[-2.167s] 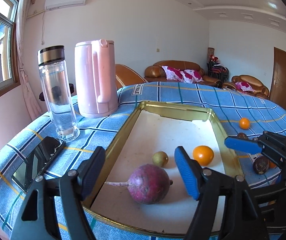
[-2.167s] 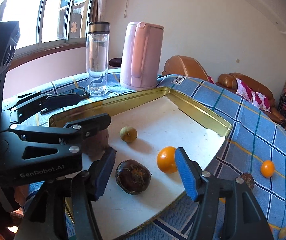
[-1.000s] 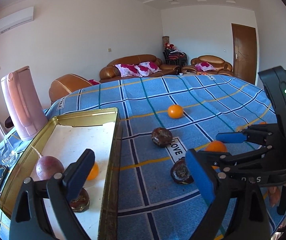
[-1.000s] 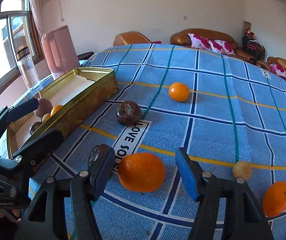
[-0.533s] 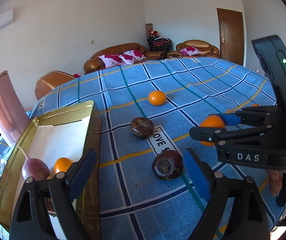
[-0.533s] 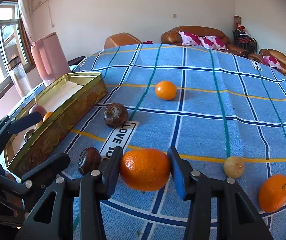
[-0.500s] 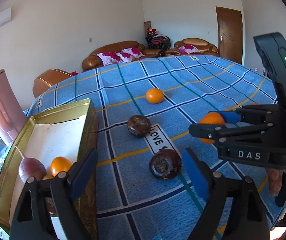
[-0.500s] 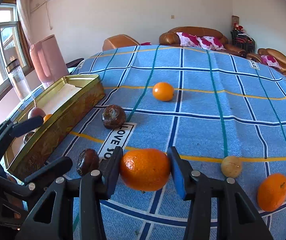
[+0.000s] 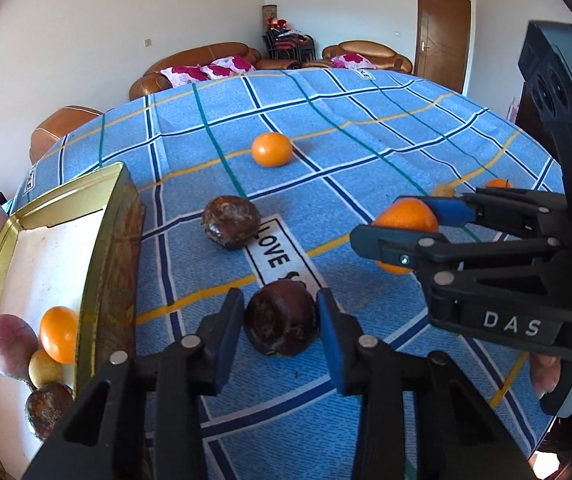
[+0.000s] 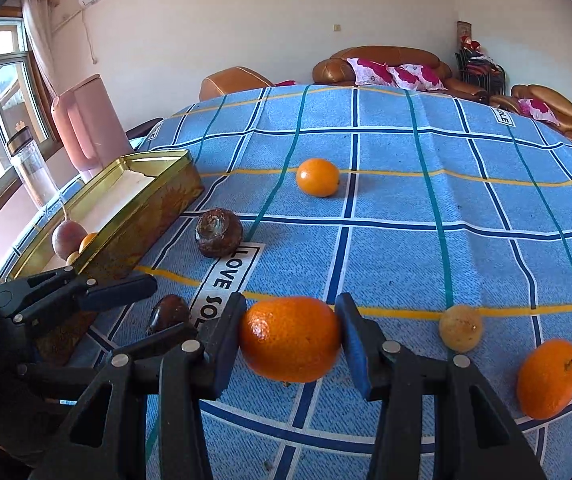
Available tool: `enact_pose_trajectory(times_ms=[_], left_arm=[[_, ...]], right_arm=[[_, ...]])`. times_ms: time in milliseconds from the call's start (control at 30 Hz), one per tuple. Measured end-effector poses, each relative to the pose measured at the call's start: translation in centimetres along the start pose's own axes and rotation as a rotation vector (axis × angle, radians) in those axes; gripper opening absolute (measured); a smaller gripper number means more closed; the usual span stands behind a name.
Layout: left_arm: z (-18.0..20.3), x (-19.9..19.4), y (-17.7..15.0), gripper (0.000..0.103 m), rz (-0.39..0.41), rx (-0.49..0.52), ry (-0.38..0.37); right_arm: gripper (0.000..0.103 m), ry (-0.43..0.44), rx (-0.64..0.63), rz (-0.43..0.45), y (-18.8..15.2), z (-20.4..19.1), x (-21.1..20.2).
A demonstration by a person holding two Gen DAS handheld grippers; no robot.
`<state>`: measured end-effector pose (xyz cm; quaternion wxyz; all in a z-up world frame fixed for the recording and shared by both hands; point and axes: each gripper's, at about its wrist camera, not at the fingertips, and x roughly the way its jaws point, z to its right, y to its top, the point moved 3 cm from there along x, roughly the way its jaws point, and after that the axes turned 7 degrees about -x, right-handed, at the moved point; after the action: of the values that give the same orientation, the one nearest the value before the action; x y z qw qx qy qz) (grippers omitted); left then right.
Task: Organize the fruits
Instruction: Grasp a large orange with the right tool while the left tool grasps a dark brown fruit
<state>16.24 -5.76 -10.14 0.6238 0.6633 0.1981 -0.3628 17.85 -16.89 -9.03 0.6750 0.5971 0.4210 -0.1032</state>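
My left gripper is shut on a dark brown fruit resting on the blue checked tablecloth. My right gripper is shut on a large orange and holds it just above the cloth; it also shows in the left wrist view. The gold tray lies at the left and holds a purple fruit, a small orange, a yellow-green fruit and a dark fruit. Loose on the cloth are a second dark fruit and a small orange.
Right of my right gripper lie a pale yellow fruit and another orange. A pink kettle and a glass bottle stand behind the tray. Sofas sit beyond the table's far edge.
My left gripper has closed its jaws onto the dark brown fruit, which it earlier only straddled. My right gripper still holds the large orange, about where it was.
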Motion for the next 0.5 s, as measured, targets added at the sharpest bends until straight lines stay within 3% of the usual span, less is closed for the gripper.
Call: enact_pose_trajectory(times_ms=[233,500], left_arm=[[-0.6,-0.5,0.2,0.031,0.024,-0.026,-0.02],[-1.1,-0.5,0.3,0.032,0.021,-0.049,-0.03]], right_arm=[[0.048,-0.002,-0.011,-0.005,-0.1,-0.2,0.1],[0.048,0.001,-0.02,-0.002,0.0,-0.4,0.0]])
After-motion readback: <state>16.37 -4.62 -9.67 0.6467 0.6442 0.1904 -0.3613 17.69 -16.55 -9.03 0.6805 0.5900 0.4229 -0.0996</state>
